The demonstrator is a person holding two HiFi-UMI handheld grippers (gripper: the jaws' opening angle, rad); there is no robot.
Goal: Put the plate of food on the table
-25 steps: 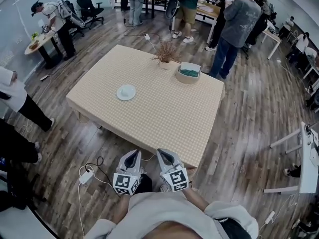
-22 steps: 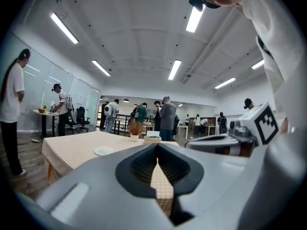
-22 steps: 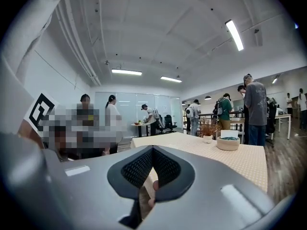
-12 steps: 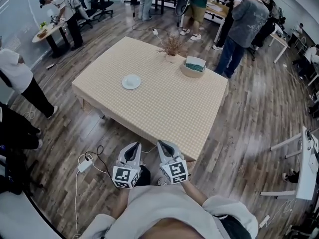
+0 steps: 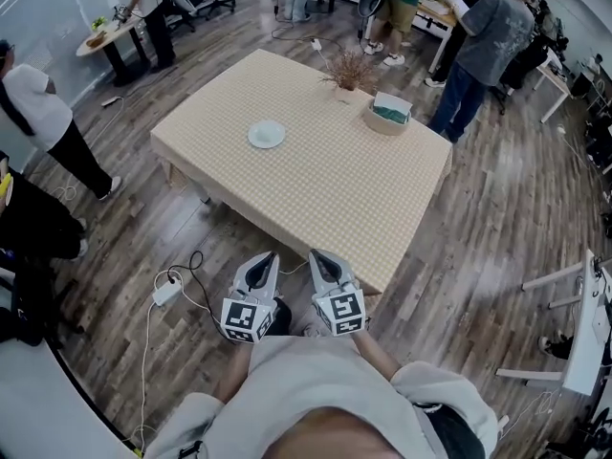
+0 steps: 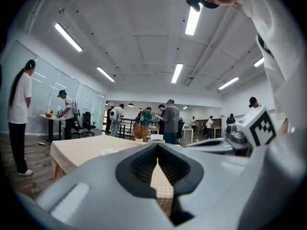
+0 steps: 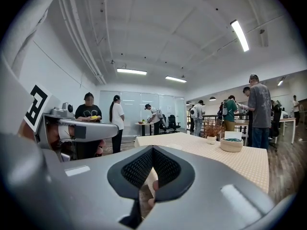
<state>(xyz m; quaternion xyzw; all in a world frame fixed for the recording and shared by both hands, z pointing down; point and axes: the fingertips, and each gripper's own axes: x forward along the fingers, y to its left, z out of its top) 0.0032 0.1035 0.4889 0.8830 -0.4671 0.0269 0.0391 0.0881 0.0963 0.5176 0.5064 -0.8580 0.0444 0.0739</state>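
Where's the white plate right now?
Head view: the white plate sits on the checkered table, left of centre, well apart from the basket and dried plant near its far edge.

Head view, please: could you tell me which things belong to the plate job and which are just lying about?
Job: table; white plate, already on it; left gripper and right gripper, both shut and empty.
Lying about: dried plant; basket; power strip on the floor.
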